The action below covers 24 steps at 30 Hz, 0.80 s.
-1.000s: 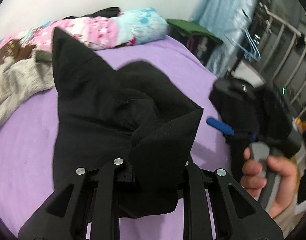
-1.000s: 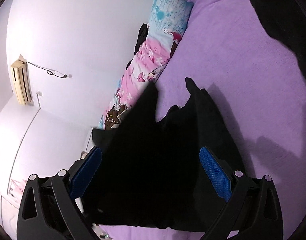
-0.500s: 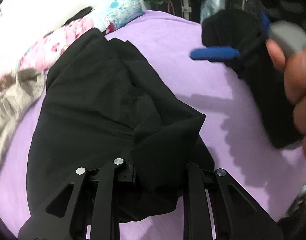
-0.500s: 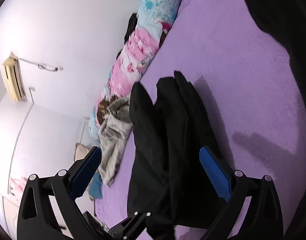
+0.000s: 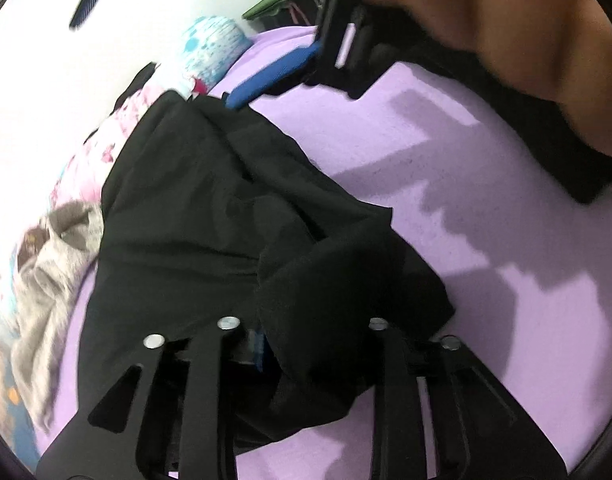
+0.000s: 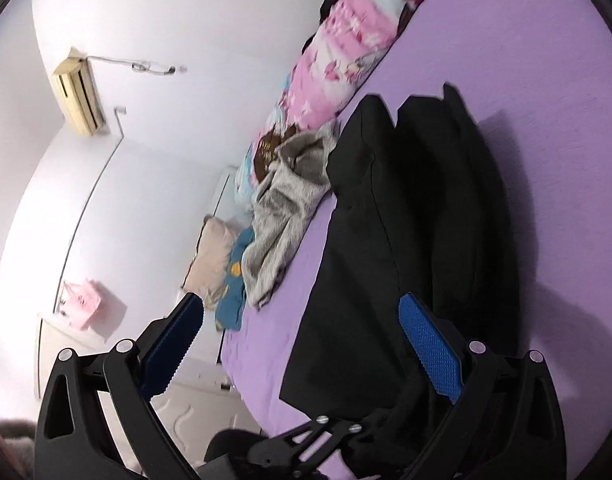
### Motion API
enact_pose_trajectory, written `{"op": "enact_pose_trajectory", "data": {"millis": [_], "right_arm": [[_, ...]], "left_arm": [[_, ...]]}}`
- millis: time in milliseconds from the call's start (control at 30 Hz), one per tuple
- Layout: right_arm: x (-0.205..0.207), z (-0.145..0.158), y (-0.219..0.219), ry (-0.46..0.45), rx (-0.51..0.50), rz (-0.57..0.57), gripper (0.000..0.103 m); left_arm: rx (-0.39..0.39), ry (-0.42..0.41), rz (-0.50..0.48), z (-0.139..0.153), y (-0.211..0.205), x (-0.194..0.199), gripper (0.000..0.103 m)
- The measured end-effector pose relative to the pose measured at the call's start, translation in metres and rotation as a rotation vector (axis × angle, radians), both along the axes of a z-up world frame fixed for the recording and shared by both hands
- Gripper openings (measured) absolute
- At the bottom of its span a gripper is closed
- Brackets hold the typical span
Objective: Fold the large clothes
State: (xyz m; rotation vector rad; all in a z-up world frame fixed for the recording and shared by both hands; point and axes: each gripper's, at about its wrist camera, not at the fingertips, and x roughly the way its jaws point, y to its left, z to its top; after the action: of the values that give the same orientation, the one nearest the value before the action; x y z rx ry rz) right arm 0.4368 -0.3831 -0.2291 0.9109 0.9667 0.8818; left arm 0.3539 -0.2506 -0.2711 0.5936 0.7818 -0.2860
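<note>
A large black garment (image 5: 210, 216) lies bunched on the purple bed (image 5: 445, 152); it also shows in the right wrist view (image 6: 405, 208). My left gripper (image 5: 302, 344) is shut on a fold of the black garment near its edge. My right gripper (image 6: 302, 344) is open and empty, held above the garment; its blue pads (image 6: 429, 352) are wide apart. The right gripper also shows in the left wrist view (image 5: 278, 76), over the garment's far end, with the hand holding it.
A pink and blue floral bolster (image 6: 345, 60) lies along the wall. A grey garment (image 6: 282, 200) and a teal cloth (image 6: 234, 296) lie beside it. An air conditioner (image 6: 80, 100) hangs on the wall. The purple bed's edge (image 6: 242, 384) is near white cabinets.
The right gripper has swung up and over the garment toward its far end. The black garment has dropped lower and spread on the bed. The left gripper keeps its hold.
</note>
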Motion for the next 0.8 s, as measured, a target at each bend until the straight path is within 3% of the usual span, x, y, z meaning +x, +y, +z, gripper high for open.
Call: {"op": "enact_pose_trajectory", "data": {"millis": [100, 267, 400, 500, 633, 733, 800], "right_arm": [[0.007, -0.008, 0.015, 0.01, 0.007, 0.07, 0.097], [0.013, -0.022, 0.039, 0.045, -0.017, 0.133, 0.097], [0.011, -0.019, 0.056, 0.027, -0.032, 0.171, 0.097], [0.014, -0.019, 0.063, 0.034, -0.042, 0.158, 0.097], [0.017, -0.017, 0.076, 0.029, -0.102, 0.163, 0.097], [0.02, -0.021, 0.08, 0.043, -0.147, 0.137, 0.097], [0.022, -0.028, 0.078, 0.07, -0.213, 0.099, 0.097]], "left_arm": [[-0.029, 0.015, -0.018, 0.01, 0.006, -0.001, 0.047], [-0.05, 0.015, -0.047, 0.024, 0.014, -0.007, 0.052], [-0.092, 0.014, -0.096, 0.045, 0.024, -0.024, 0.064], [-0.196, 0.058, -0.12, 0.072, 0.043, -0.035, 0.069], [-0.41, 0.112, -0.07, 0.111, 0.081, -0.03, 0.096], [-0.553, 0.24, -0.004, 0.126, 0.114, -0.007, 0.097], [-0.634, 0.282, 0.063, 0.131, 0.137, 0.008, 0.096]]}}
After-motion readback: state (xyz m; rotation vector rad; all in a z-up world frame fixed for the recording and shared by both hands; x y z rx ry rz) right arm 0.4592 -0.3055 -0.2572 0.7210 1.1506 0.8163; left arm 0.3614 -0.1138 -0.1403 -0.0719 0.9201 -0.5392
